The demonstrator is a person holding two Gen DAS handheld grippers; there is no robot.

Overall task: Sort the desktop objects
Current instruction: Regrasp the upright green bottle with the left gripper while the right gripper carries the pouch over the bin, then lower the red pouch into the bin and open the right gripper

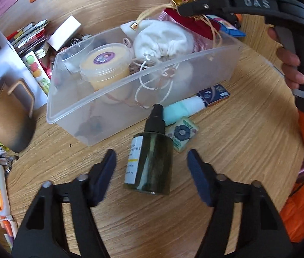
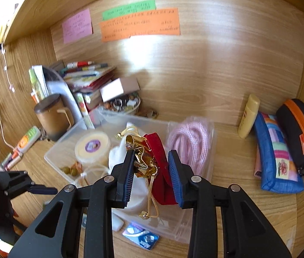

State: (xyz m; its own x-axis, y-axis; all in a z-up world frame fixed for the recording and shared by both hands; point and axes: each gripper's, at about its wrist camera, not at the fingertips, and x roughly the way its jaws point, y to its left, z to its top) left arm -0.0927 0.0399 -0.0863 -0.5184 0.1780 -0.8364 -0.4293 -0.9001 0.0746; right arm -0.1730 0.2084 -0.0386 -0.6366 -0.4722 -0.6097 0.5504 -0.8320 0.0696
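A clear plastic bin (image 1: 100, 103) sits on the wooden desk and holds a yellow tub (image 1: 105, 64), a white drawstring pouch (image 1: 162, 38) and pink cord (image 2: 189, 144). My right gripper (image 2: 152, 169) is over the bin, its jaws closed on a red and gold drawstring pouch (image 2: 158, 167); it also shows in the left wrist view (image 1: 195, 6). My left gripper (image 1: 152, 174) is open, its jaws on either side of a dark green spray bottle (image 1: 152, 161) lying on the desk in front of the bin.
A mint tube (image 1: 180, 109), a small blue box (image 1: 214, 93) and a flowered packet (image 1: 182, 133) lie beside the bottle. A brown mug (image 1: 6, 116), books (image 2: 87, 75) and tubes crowd the left. Pencil cases (image 2: 280, 154) and a yellow bottle (image 2: 248, 116) stand right.
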